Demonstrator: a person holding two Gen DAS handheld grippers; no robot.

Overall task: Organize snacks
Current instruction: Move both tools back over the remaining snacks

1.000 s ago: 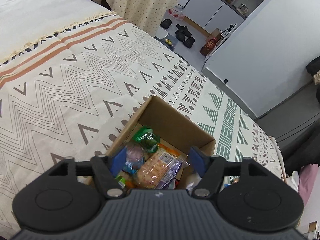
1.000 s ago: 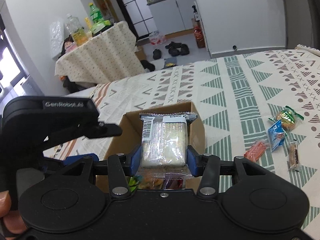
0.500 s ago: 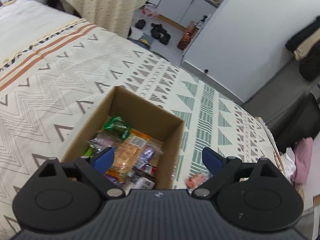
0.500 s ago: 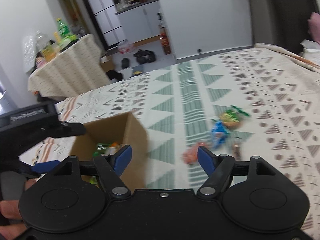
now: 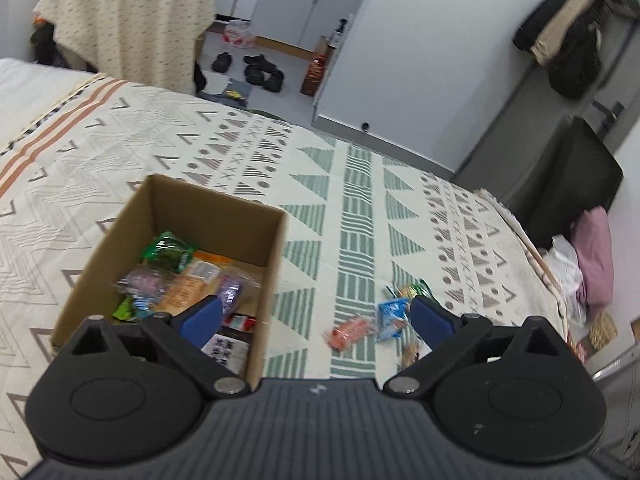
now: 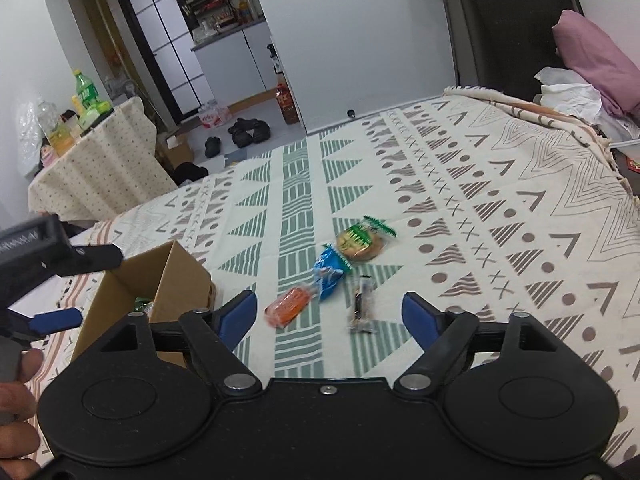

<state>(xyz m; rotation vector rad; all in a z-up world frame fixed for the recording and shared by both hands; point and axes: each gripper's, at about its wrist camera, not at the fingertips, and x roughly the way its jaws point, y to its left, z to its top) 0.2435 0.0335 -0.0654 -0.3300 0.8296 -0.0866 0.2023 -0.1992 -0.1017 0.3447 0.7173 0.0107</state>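
Observation:
An open cardboard box (image 5: 216, 204) with several wrapped snacks in it stands on the patterned bedspread (image 5: 352, 208); it also shows in the right wrist view (image 6: 176, 276). To its right lie an orange packet (image 6: 290, 305), a blue packet (image 6: 330, 270), a green-wrapped round cake (image 6: 362, 240) and a dark narrow bar (image 6: 362, 304). My left gripper (image 5: 316, 316) is open and empty above the box's right edge. My right gripper (image 6: 330, 314) is open and empty, above and just short of the loose snacks.
A dotted-cloth table (image 6: 96, 160) with bottles stands beyond the bed. Shoes (image 5: 260, 72) lie on the floor. A black chair (image 5: 568, 184) and pink cloth (image 6: 596, 56) sit at the bed's right edge. The left gripper's fingers (image 6: 60, 318) reach in beside the box.
My right gripper let go of the clear-wrapped cake over the box, opened, and swung right toward the loose snacks. My left gripper opened wider and shifted right off the box.

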